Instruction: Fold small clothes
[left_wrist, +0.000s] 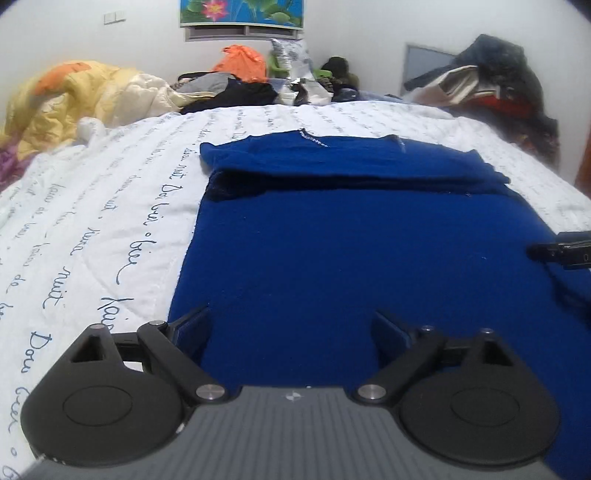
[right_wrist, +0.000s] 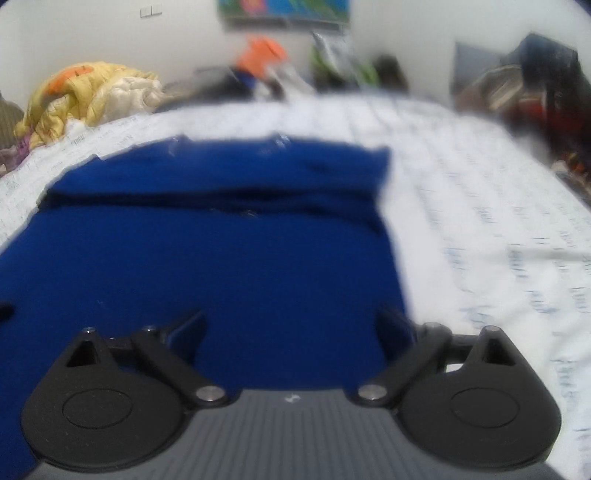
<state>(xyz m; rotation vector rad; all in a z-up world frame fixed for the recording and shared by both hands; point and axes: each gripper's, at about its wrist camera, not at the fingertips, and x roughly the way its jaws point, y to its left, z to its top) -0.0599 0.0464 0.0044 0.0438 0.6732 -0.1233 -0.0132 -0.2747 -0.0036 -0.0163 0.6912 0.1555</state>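
Observation:
A royal blue garment (left_wrist: 351, 236) lies flat on the white quilt, its sleeves folded across the chest near the collar. It also fills the left half of the right wrist view (right_wrist: 207, 258). My left gripper (left_wrist: 291, 314) is open and empty just above the garment's near left edge. My right gripper (right_wrist: 291, 314) is open and empty above the near right edge; its tip shows at the right of the left wrist view (left_wrist: 561, 251).
White quilt with blue script (left_wrist: 92, 221) covers the bed. A yellow blanket (left_wrist: 74, 96) is bunched at the far left. Mixed clothes and bags (left_wrist: 258, 81) lie at the head of the bed. A dark clothes pile (left_wrist: 498, 81) sits at the far right.

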